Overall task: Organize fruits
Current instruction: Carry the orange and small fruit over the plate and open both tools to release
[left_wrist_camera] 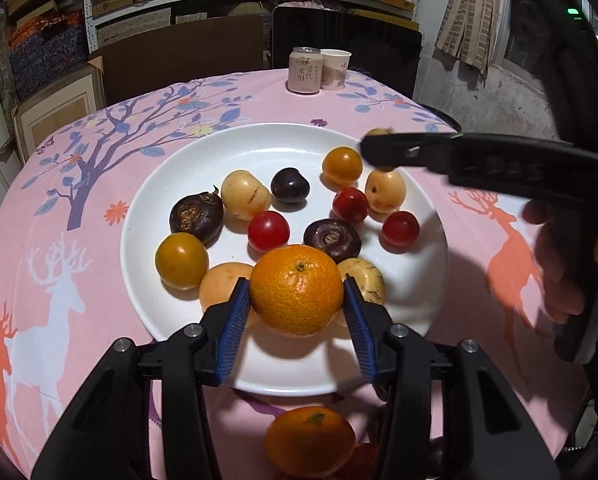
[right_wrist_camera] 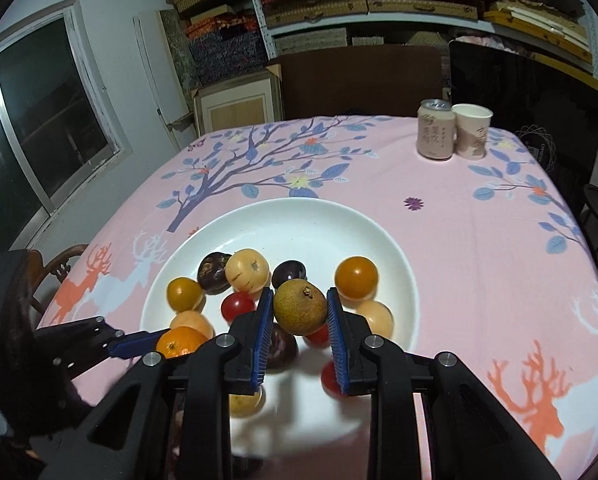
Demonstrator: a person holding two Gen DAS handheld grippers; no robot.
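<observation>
A white plate [left_wrist_camera: 171, 184] on the pink tablecloth holds several small fruits: red and orange cherry tomatoes, pale loquats, dark water chestnuts. My left gripper [left_wrist_camera: 296, 294] is shut on a mandarin orange [left_wrist_camera: 296, 290] above the plate's near side. A second mandarin [left_wrist_camera: 309, 442] lies on the cloth below it. My right gripper [right_wrist_camera: 299, 310] is shut on a brown longan-like fruit [right_wrist_camera: 299, 306] above the plate [right_wrist_camera: 339, 224]. The right gripper also shows in the left wrist view [left_wrist_camera: 379, 150] over the plate's far right. The left gripper with its orange shows in the right wrist view [right_wrist_camera: 171, 342].
A drink can [left_wrist_camera: 305, 70] and a paper cup [left_wrist_camera: 335, 69] stand at the table's far edge. Chairs, cardboard boxes and shelves stand behind the table. A window is at the left in the right wrist view.
</observation>
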